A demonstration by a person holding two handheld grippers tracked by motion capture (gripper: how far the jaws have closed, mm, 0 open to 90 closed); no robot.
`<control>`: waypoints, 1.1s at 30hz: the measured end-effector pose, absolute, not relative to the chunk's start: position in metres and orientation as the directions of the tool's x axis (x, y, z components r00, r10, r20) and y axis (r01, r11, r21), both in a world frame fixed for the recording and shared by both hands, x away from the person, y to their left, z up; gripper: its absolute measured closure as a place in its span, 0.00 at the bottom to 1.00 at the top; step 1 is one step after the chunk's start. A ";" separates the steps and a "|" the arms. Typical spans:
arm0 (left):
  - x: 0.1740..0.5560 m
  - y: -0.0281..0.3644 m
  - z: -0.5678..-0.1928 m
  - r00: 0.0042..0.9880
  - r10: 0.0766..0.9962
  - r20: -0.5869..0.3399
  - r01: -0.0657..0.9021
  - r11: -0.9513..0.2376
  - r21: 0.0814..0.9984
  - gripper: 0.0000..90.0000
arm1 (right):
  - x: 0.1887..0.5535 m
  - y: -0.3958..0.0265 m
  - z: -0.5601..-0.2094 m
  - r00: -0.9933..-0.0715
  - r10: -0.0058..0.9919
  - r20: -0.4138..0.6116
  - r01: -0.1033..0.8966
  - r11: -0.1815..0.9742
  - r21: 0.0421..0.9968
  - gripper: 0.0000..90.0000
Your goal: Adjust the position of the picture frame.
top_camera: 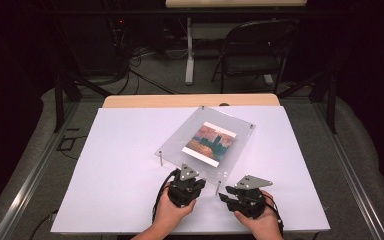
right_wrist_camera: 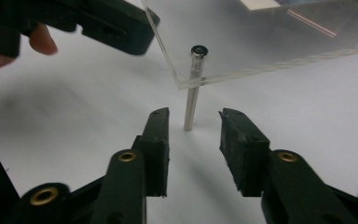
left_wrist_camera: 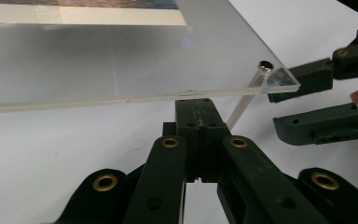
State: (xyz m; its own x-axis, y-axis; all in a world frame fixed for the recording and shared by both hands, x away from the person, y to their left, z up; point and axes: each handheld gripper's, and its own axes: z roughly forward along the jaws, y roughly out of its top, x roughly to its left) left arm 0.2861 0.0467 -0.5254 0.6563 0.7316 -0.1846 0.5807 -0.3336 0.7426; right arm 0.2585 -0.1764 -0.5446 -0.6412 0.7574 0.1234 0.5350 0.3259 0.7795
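A clear acrylic plate (top_camera: 177, 140) rests on thin metal posts above the white table and carries a colourful picture (top_camera: 210, 141). My left gripper (top_camera: 188, 176) is shut, with its tip (left_wrist_camera: 199, 109) just under the plate's near edge (left_wrist_camera: 121, 60) and nothing between the jaws. My right gripper (top_camera: 222, 194) is open and points at the near corner post (right_wrist_camera: 191, 95). That post stands just ahead of the gap between its fingertips (right_wrist_camera: 193, 116), untouched. The right gripper (left_wrist_camera: 274, 111) also appears beside that post (left_wrist_camera: 241, 105) in the left gripper view.
A white sheet (top_camera: 110, 175) covers the table, with bare room left and right of the plate. Other posts hold the plate's corners (top_camera: 160, 159). Beyond the table stand a folding chair (top_camera: 252, 50) and a desk leg (top_camera: 189, 55) on a dark floor with cables.
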 end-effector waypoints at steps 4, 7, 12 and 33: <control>0.286 0.064 -0.523 0.648 0.742 -0.175 0.577 -0.327 0.749 0.89 | 0.263 -0.169 -0.549 -0.645 0.756 0.109 0.535 0.345 0.771 0.73; 0.286 0.080 -0.522 0.642 0.751 -0.154 0.572 -0.335 0.749 0.79 | 0.265 -0.166 -0.552 -0.646 0.756 0.106 0.534 0.348 0.771 0.72; 0.285 0.106 -0.523 0.611 0.779 -0.140 0.574 -0.314 0.756 0.64 | 0.269 -0.166 -0.553 -0.646 0.752 0.130 0.534 0.324 0.781 0.71; 0.297 0.159 -0.538 0.474 0.871 -0.129 0.614 -0.221 0.758 0.55 | 0.278 -0.164 -0.556 -0.656 0.739 0.155 0.549 0.326 0.769 0.95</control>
